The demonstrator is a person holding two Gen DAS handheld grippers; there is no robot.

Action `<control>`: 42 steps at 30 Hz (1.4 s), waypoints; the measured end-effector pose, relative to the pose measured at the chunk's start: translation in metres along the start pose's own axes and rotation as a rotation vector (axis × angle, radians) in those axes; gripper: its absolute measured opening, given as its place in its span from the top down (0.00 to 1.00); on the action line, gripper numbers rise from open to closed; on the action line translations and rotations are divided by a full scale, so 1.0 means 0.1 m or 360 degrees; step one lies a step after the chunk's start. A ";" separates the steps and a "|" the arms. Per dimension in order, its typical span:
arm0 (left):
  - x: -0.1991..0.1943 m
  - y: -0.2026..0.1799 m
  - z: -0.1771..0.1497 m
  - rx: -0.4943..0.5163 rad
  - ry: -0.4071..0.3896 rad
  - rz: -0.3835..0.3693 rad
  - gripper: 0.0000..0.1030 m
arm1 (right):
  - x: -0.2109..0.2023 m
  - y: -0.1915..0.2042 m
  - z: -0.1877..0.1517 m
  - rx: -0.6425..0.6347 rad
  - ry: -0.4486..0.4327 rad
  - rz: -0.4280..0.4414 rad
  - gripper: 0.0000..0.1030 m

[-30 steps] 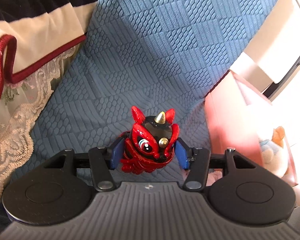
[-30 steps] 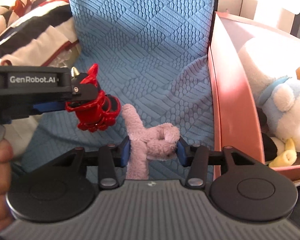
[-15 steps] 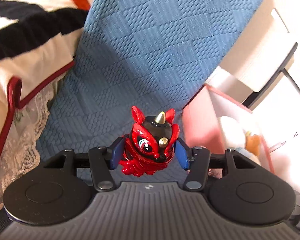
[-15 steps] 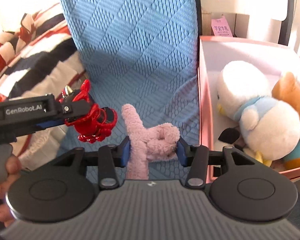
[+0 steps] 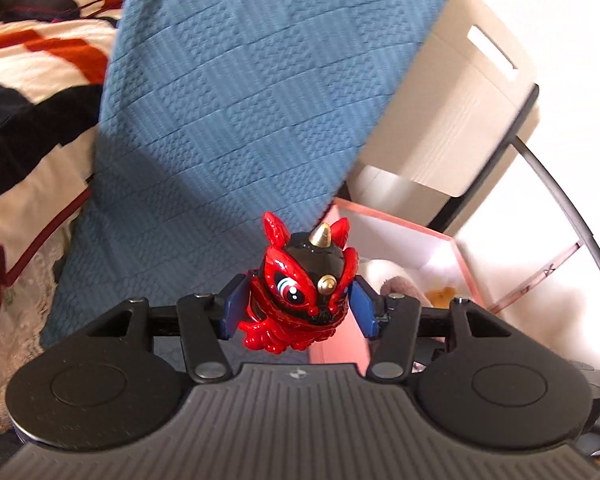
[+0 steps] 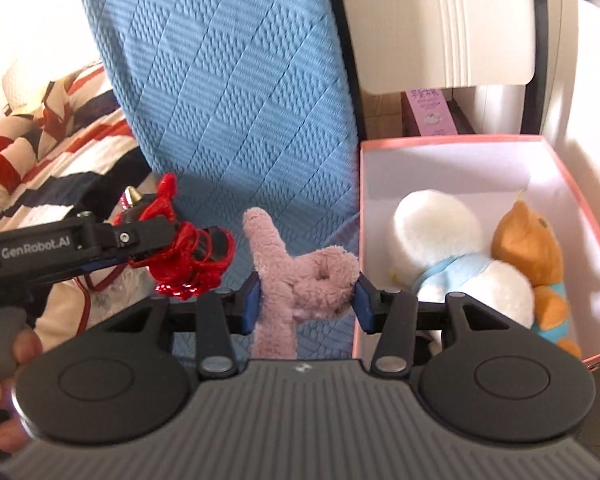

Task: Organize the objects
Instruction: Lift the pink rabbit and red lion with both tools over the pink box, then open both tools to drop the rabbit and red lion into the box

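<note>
a blue quilted cover fills the background, a pink box at 3 o'clock. the left gripper clamps a red lion figurine; the right gripper clamps a pink plush.

Blue textured quilted cover beside a striped red, black and cream blanket; pale chair back behind.

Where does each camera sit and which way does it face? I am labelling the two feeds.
Left wrist: on the left hand-held gripper, looking forward and down past the glossy red lion figurine to blue quilted fabric; no body part shows.
Right wrist: on the right hand-held gripper, which holds a pink plush toy; the left hand's fingers show.
Shared: figurine, fabric, pink cardboard box.
</note>
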State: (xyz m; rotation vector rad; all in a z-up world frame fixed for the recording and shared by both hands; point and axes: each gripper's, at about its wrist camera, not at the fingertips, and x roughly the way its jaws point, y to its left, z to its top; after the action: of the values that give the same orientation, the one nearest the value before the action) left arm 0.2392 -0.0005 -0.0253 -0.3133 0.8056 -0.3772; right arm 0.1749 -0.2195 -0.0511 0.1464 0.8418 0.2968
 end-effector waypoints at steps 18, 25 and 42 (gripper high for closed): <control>0.25 -1.09 0.08 0.0159 -0.0012 -0.0168 0.41 | -0.51 -0.82 0.16 0.0116 -0.0145 -0.0143 0.52; 0.56 -1.40 -0.10 0.0210 0.0092 -0.0175 0.41 | -0.49 -1.21 0.04 0.0192 -0.0128 -0.0204 0.52; 1.32 -1.68 -0.66 0.0301 0.0346 -0.0149 0.41 | -0.06 -2.07 -0.54 0.0478 -0.0028 -0.0327 0.52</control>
State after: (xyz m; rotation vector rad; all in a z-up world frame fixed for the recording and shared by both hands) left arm 0.2384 -0.2158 -0.0836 -0.1342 0.9621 -0.5784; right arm 0.1718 -0.4174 -0.1326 0.3393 0.8729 -0.0254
